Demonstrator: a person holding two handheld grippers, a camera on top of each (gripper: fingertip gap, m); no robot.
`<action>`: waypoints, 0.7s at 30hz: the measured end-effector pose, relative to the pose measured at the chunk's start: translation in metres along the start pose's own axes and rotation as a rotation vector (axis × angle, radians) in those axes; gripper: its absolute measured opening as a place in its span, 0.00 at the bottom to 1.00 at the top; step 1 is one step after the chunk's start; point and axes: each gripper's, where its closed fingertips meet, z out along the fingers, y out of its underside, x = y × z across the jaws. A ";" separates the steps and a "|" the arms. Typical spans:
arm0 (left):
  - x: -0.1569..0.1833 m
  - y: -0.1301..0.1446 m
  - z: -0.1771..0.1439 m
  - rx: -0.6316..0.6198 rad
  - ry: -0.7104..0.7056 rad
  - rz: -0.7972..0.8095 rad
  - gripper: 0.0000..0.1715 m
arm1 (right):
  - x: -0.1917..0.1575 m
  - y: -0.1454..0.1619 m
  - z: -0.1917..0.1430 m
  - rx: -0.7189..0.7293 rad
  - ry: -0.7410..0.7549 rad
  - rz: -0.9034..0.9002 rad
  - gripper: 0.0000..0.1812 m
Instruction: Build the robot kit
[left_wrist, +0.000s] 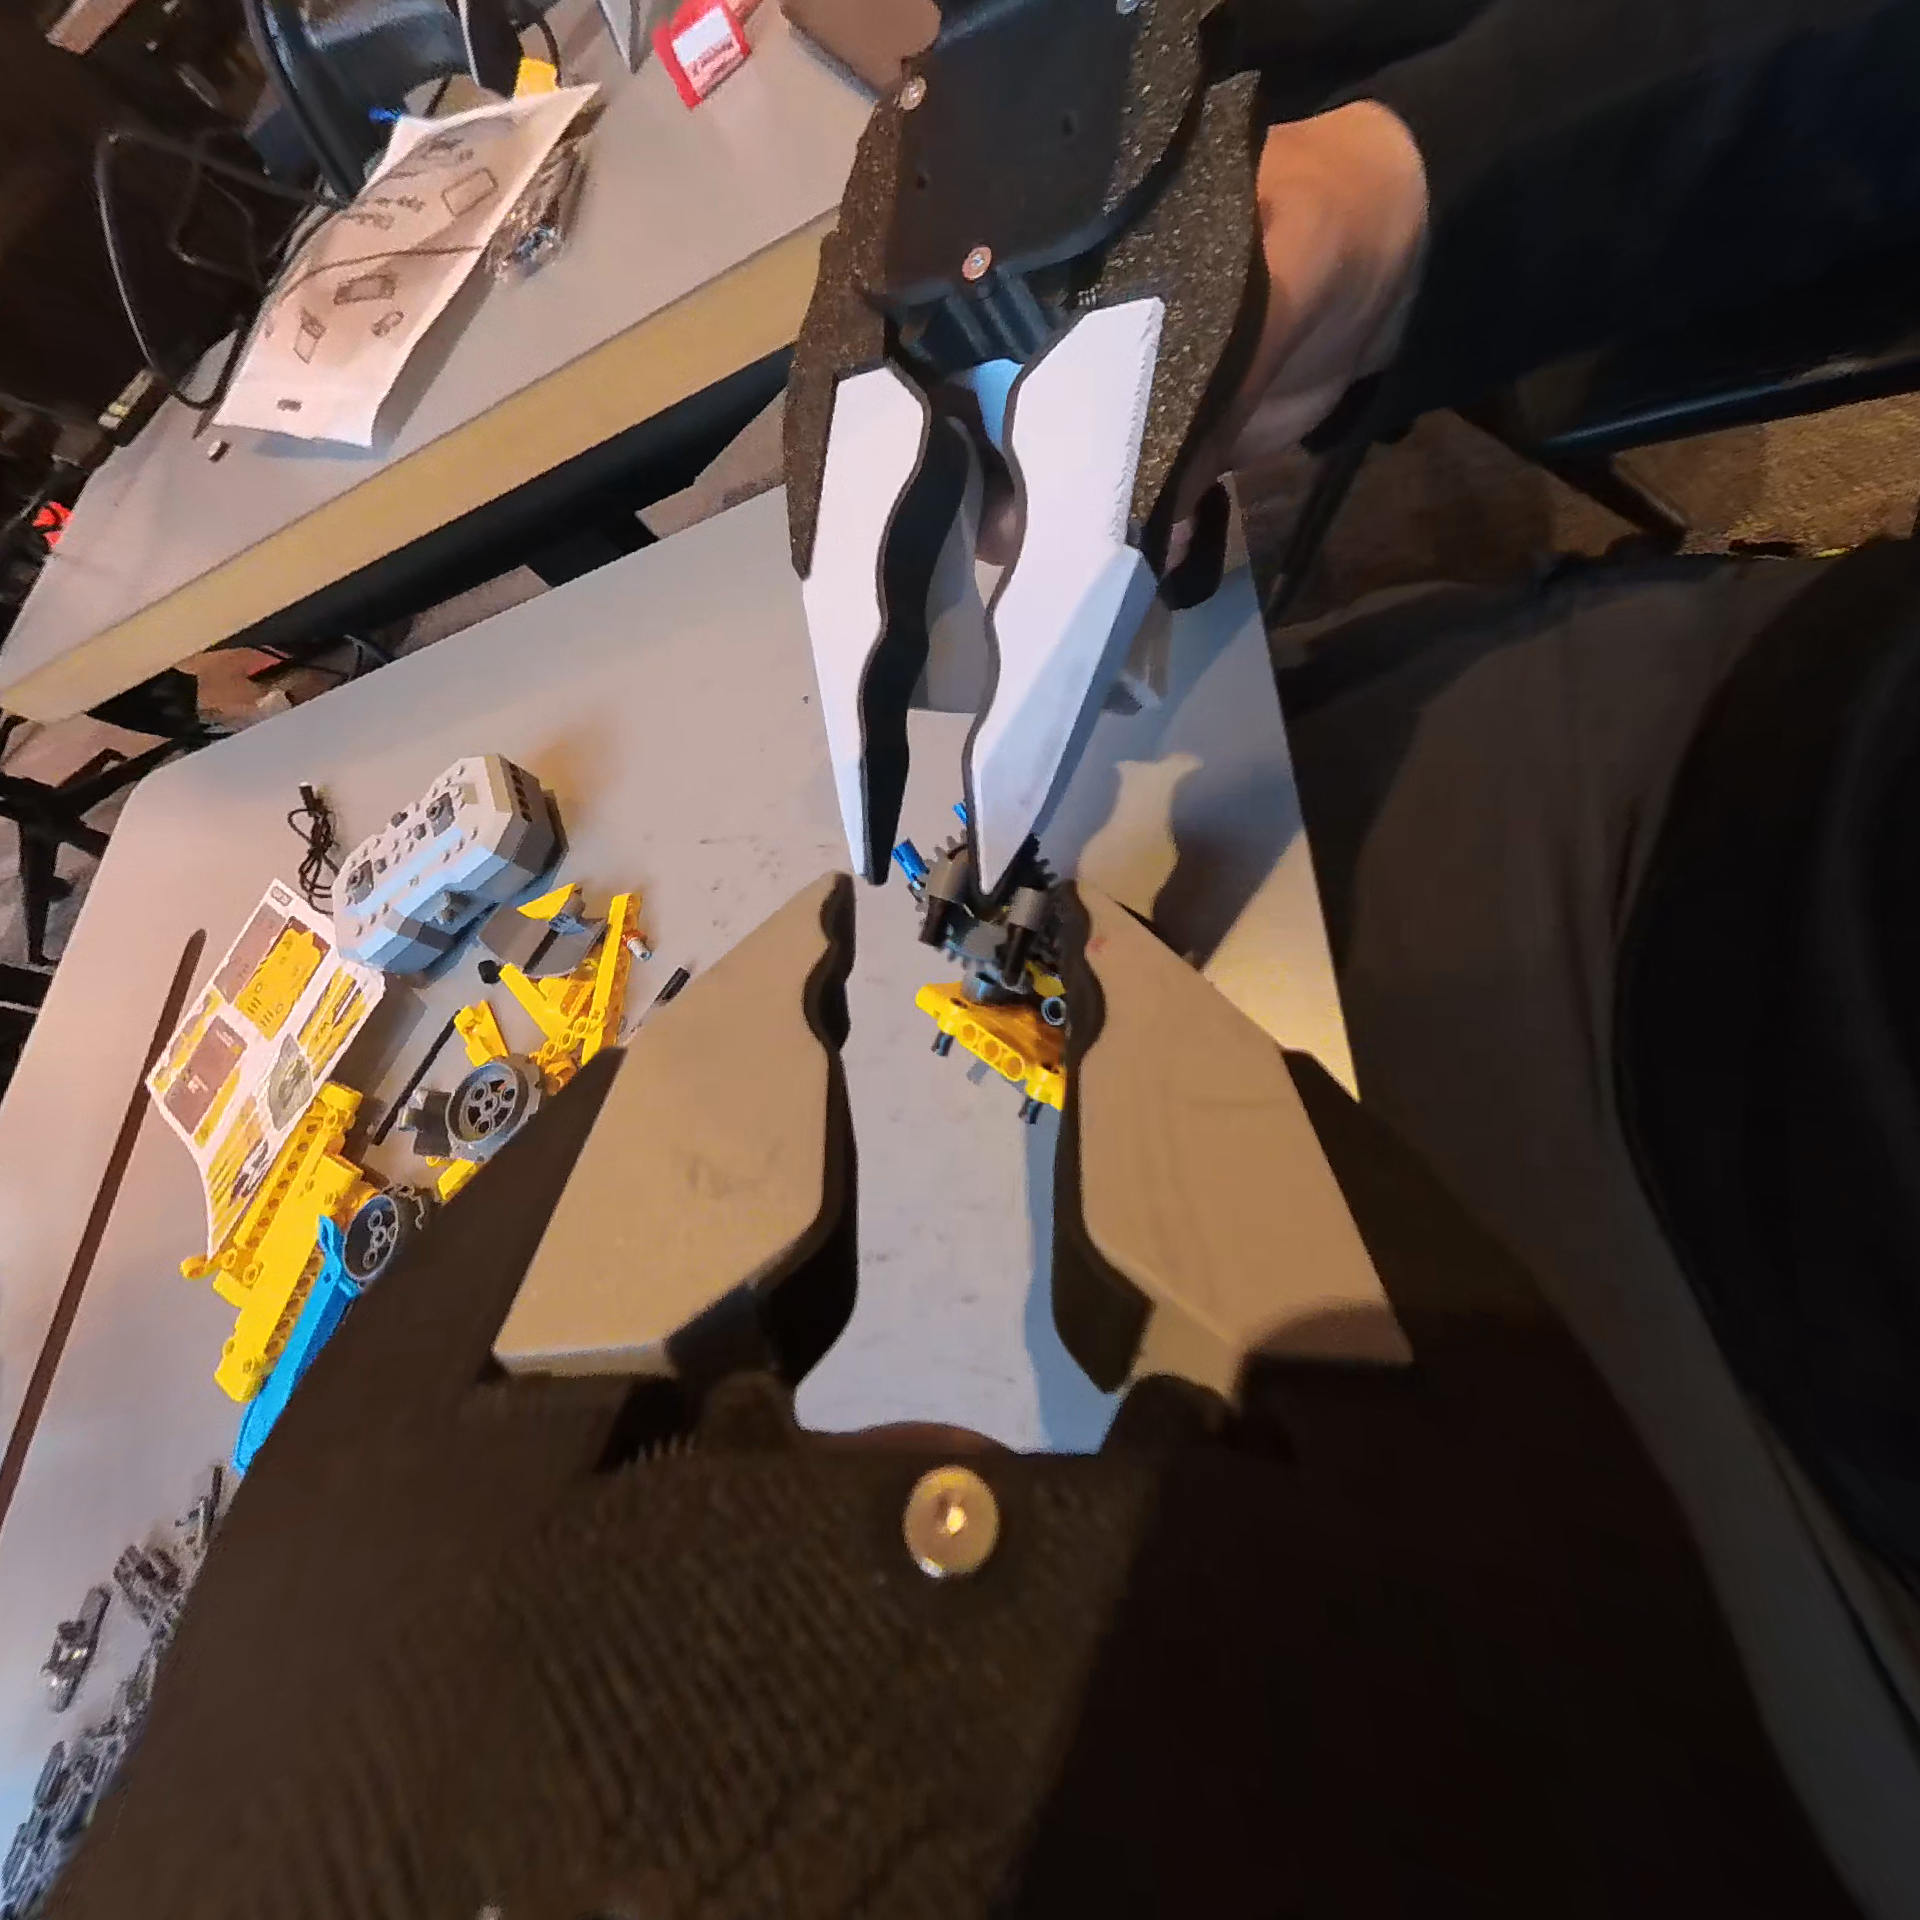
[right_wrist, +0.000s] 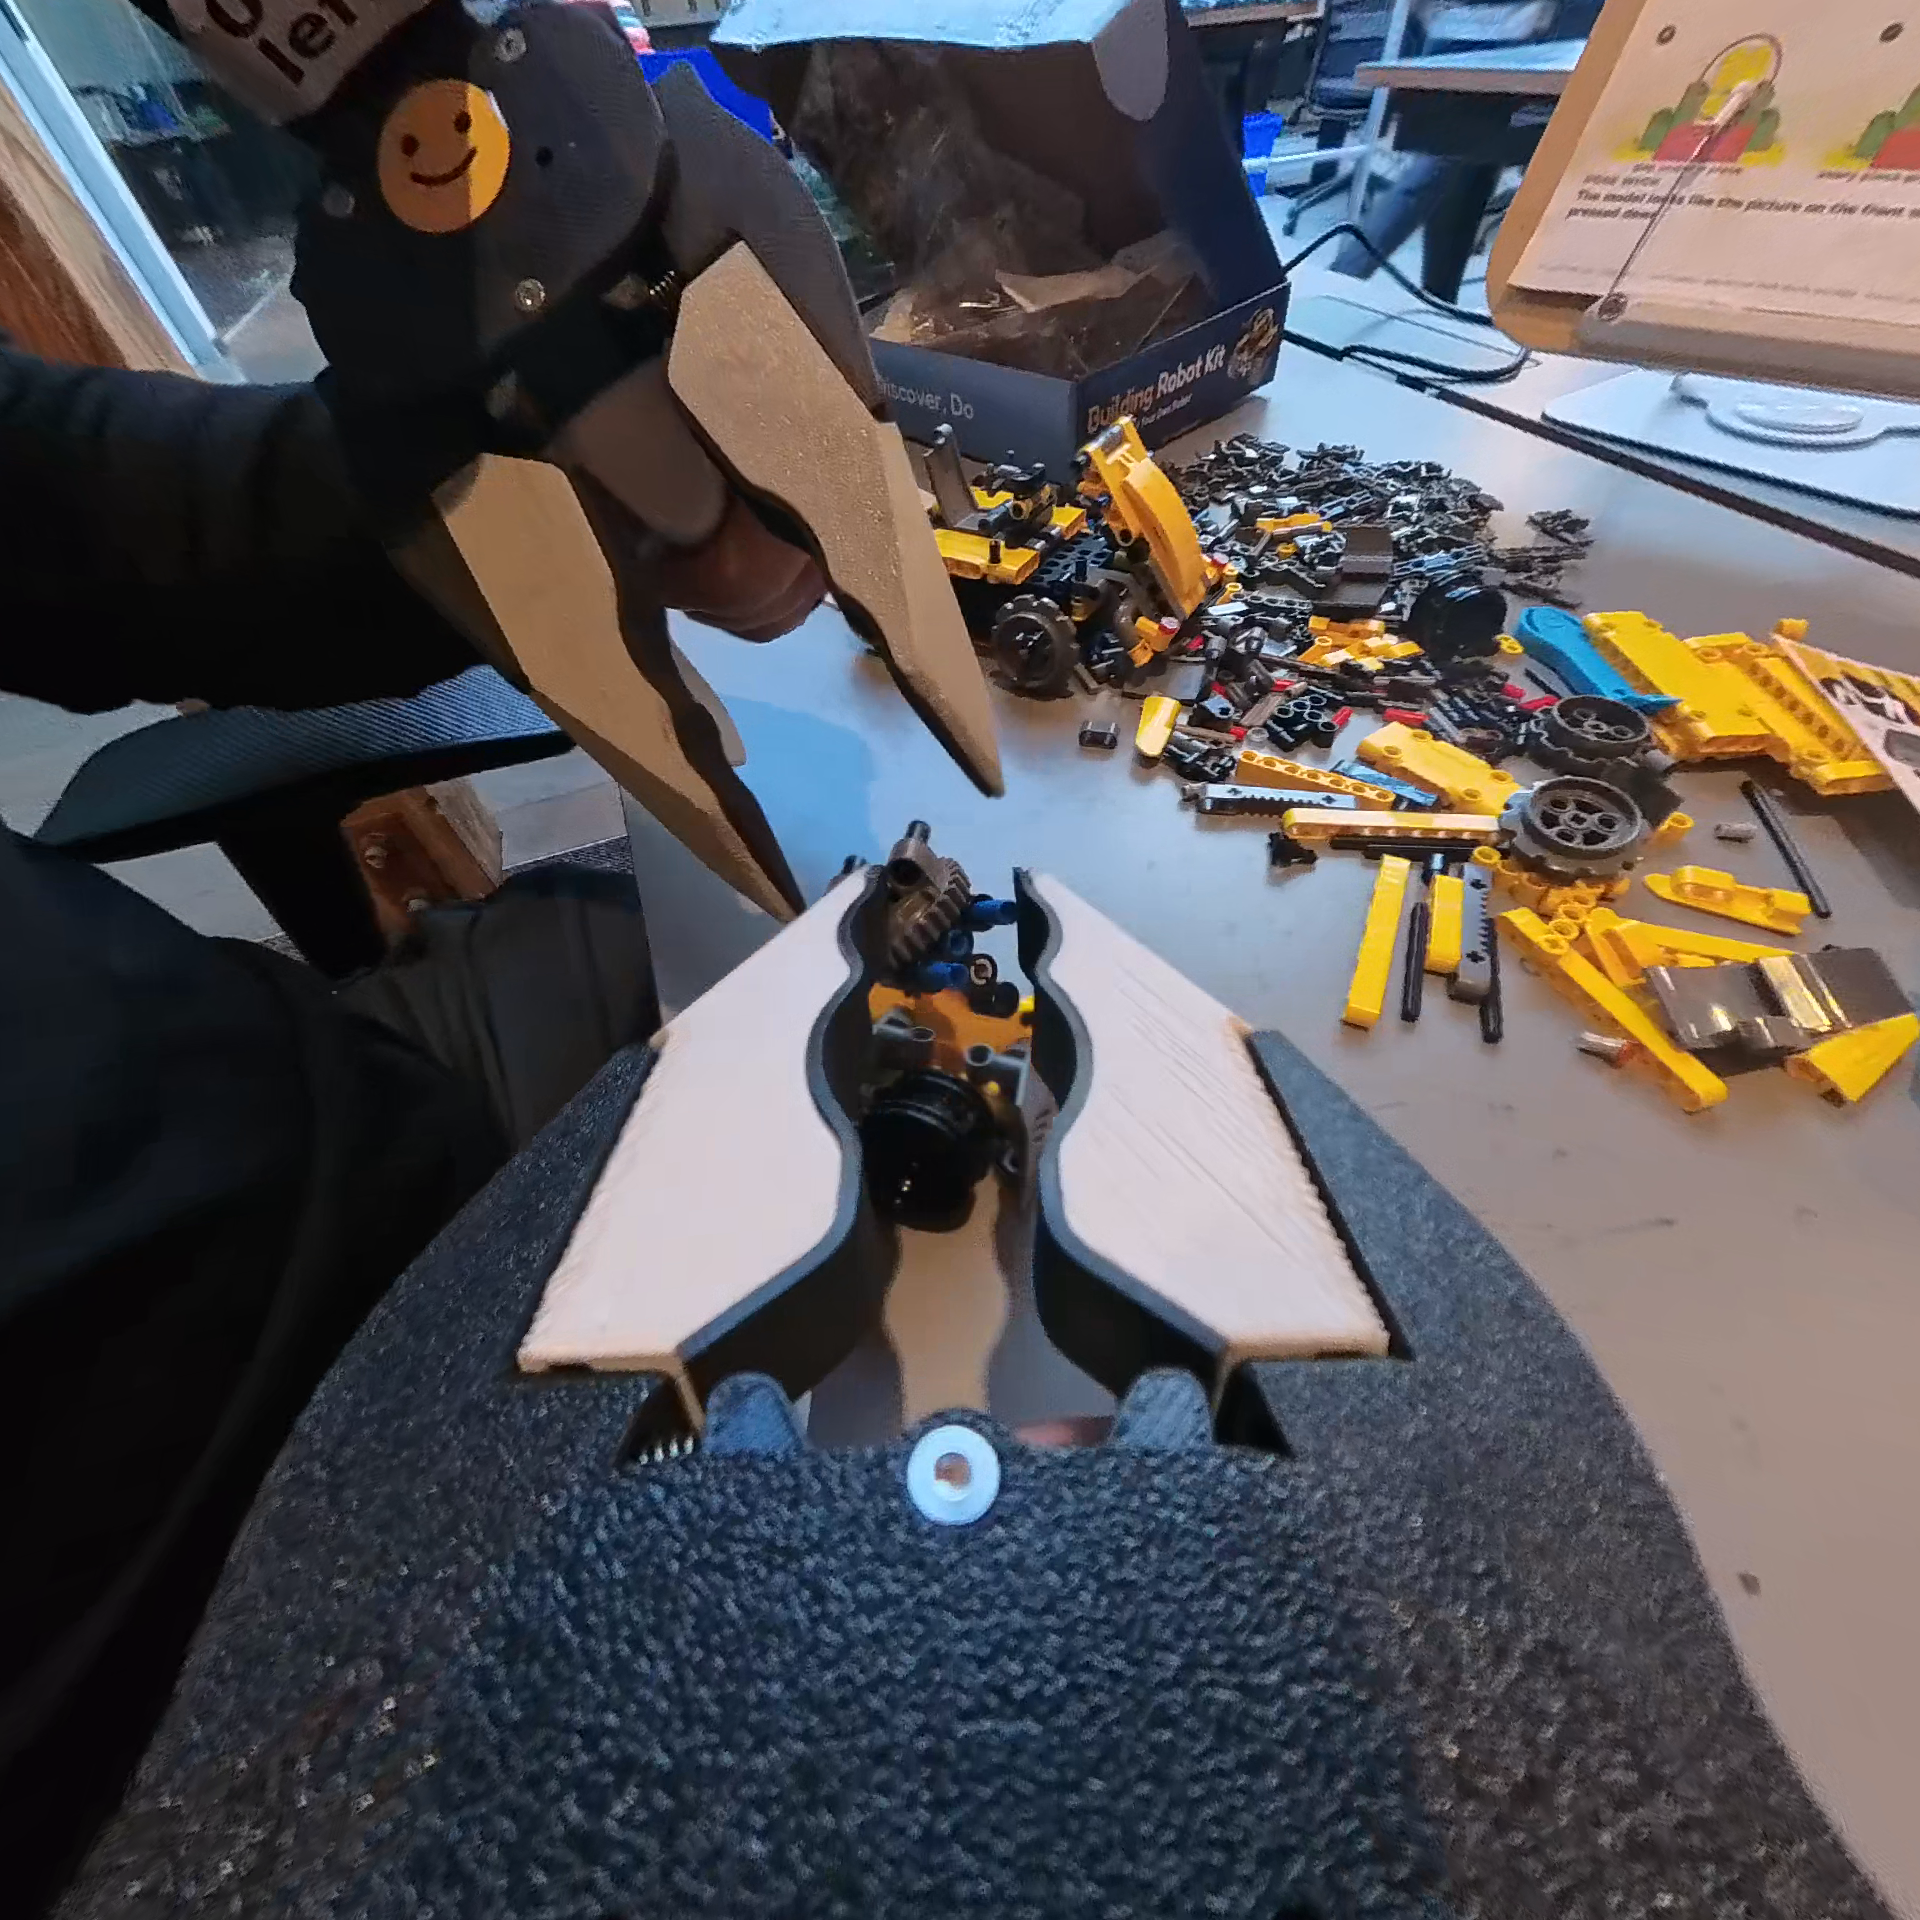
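— Two grippers are working over one grey table (right_wrist: 1558, 1351), near its edge by the person's lap. The right gripper (right_wrist: 940, 899) is clamping its two tan fingers (right_wrist: 1164, 1122) around one small brick assembly (right_wrist: 935, 1049): a black round part nearest the camera, yellow and grey pieces in the middle, one dark gear and three blue pins at the tips.

— And the left one?

— The left gripper (right_wrist: 894, 847) is pointing down from the upper left, jaws parted and holding nothing. One fingertip is sitting just beside the gear; the other is hanging apart, over bare table. In its own view, the left gripper (left_wrist: 961, 904) is flanking the assembly (left_wrist: 997, 977), with the right gripper (left_wrist: 935, 852) reaching in from above.

— What is lying farther out?

— Toward the right edge, three loose dark wheels (right_wrist: 1579, 826), one blue piece (right_wrist: 1579, 655) and too many yellow beams (right_wrist: 1382, 940) to count. Behind them, one part-built yellow vehicle (right_wrist: 1081, 551) is standing by a heap of small black parts (right_wrist: 1351, 499). At the far edge, one open dark-blue box (right_wrist: 1174, 384) is sitting, and one board (right_wrist: 1714, 187) with printed pictures is standing at the far right corner.
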 end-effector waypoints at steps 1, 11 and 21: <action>0.002 -0.001 0.000 0.002 0.005 0.004 0.20 | -0.002 -0.001 0.000 -0.002 0.004 -0.003 0.13; 0.014 0.005 -0.010 0.032 -0.074 -0.029 0.17 | -0.014 -0.006 0.000 -0.016 0.048 -0.036 0.13; 0.003 0.025 -0.006 0.060 -0.079 -0.116 0.12 | -0.003 0.001 0.013 -0.031 0.028 0.006 0.01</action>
